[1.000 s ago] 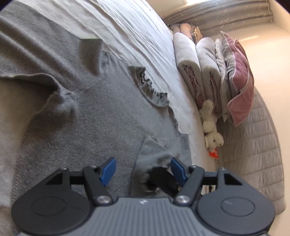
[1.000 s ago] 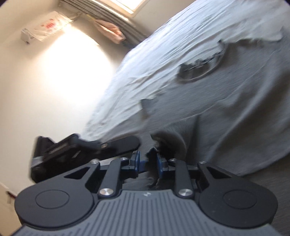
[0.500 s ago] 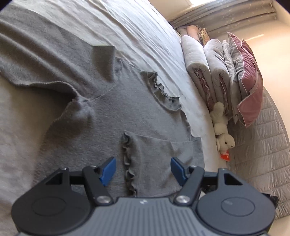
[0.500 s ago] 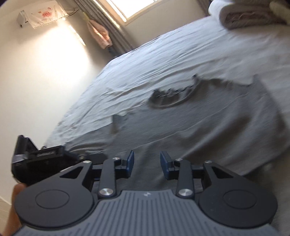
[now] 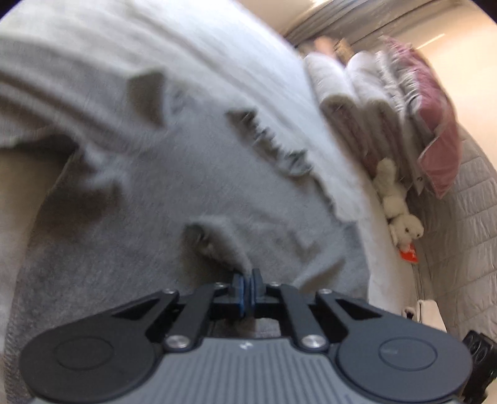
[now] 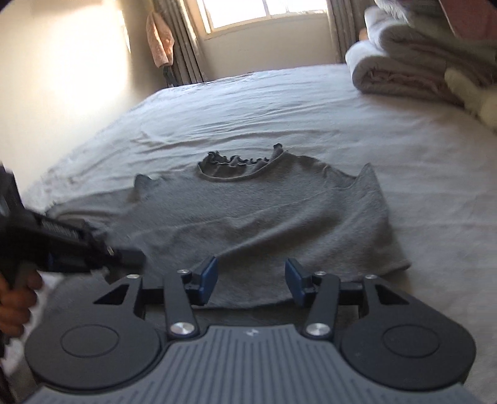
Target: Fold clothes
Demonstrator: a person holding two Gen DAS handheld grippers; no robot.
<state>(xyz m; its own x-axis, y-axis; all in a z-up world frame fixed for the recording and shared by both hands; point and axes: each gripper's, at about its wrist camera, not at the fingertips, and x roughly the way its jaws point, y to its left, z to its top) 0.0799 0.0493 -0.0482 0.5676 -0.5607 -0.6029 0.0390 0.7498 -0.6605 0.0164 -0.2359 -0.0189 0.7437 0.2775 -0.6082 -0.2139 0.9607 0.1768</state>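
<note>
Sweater [image 6: 264, 217] spread flat on bed [image 6: 279, 102]; left tongs [image 5: 247, 287] pinching its cloth for folding, right tongs [image 6: 251, 281] agape above hem.

bed sheet [image 6: 279, 102] | rolled blankets [image 6: 400, 71] | pink pillow [image 5: 435, 136] | plush toy [image 5: 400, 214] | window [image 6: 264, 12]

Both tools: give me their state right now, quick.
Left tool: closed, pinching a fold of the grey sweater.
Right tool: open, holding nothing, above the sweater's near edge.
</note>
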